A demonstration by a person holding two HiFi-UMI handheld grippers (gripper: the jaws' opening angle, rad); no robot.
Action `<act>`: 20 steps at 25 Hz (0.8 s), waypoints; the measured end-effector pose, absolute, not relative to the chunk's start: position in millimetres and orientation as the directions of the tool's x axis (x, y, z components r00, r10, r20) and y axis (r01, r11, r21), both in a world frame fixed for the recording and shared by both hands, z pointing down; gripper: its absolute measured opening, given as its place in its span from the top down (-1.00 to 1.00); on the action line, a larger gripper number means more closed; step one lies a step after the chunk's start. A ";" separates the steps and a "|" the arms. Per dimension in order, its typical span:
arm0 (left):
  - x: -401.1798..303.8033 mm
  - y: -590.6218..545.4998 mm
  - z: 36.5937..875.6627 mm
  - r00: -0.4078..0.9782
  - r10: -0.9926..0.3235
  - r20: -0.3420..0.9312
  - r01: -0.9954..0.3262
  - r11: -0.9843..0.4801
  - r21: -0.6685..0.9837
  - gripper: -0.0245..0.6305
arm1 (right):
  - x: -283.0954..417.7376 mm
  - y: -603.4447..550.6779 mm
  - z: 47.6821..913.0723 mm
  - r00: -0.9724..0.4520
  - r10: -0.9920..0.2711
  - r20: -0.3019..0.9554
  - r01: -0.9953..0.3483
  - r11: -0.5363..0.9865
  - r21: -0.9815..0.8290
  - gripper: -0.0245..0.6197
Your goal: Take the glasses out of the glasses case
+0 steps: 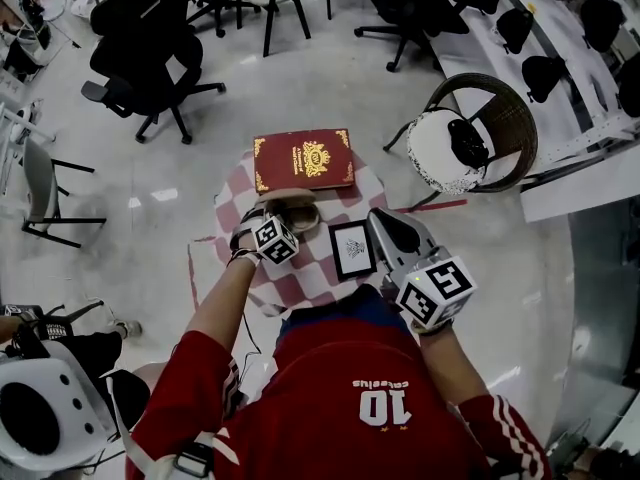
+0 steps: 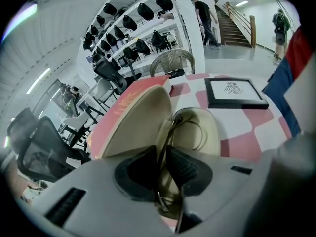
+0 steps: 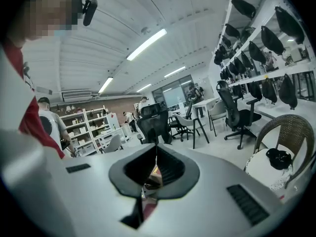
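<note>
An open beige glasses case [image 1: 303, 211] lies on the small checked table [image 1: 310, 283], just in front of the red book. In the left gripper view its lid [image 2: 136, 125] stands up at the left, and thin wire-framed glasses [image 2: 177, 124] lie in the tray. My left gripper [image 2: 165, 152] points steeply down into the case, its black pads closed on the glasses' thin metal frame. In the head view the left gripper [image 1: 288, 220] sits over the case. My right gripper [image 1: 382, 222] hovers at the table's right edge. Seen in its own view, the right gripper [image 3: 156, 158] is shut and holds nothing.
A red book with gold print [image 1: 303, 159] lies at the table's far side. A small black picture frame [image 1: 352, 250] lies between the grippers. A wicker chair [image 1: 480, 133] stands to the right, and office chairs [image 1: 150, 48] stand farther off on the floor.
</note>
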State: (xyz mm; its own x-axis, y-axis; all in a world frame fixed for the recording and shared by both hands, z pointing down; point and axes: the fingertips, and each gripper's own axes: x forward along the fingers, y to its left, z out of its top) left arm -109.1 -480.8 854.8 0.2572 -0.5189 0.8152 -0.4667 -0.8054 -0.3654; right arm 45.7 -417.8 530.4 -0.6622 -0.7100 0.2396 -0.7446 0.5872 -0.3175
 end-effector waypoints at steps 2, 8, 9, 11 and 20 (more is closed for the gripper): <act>-109.1 -479.4 853.7 0.253 -0.517 0.818 -0.456 -0.809 -0.370 0.75 | 45.7 -417.9 529.2 -0.663 -0.710 0.239 -0.744 0.588 -0.318 0.87; -107.5 -473.3 849.4 0.259 -0.516 0.817 -0.415 -0.823 -0.388 0.85 | 46.0 -413.7 527.4 -0.659 -0.711 0.245 -0.748 0.586 -0.312 0.87; -107.0 -472.9 846.8 0.261 -0.518 0.815 -0.412 -0.823 -0.391 0.86 | 45.9 -412.6 526.9 -0.659 -0.711 0.246 -0.748 0.584 -0.315 0.87; -106.4 -471.5 841.5 0.264 -0.522 0.811 -0.409 -0.822 -0.395 0.86 | 45.5 -410.3 524.9 -0.659 -0.711 0.247 -0.747 0.582 -0.321 0.87; -107.5 -455.1 798.8 0.294 -0.554 0.779 -0.423 -0.806 -0.413 0.86 | 41.7 -393.7 500.7 -0.651 -0.716 0.253 -0.755 0.578 -0.310 0.87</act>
State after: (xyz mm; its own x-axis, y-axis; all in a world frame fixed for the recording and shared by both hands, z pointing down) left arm -107.5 -455.1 798.8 0.2944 -0.5537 0.7789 -0.4228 -0.8064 -0.4134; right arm 41.7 -393.7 500.7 -0.6513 -0.7155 0.2527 -0.7551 0.5778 -0.3099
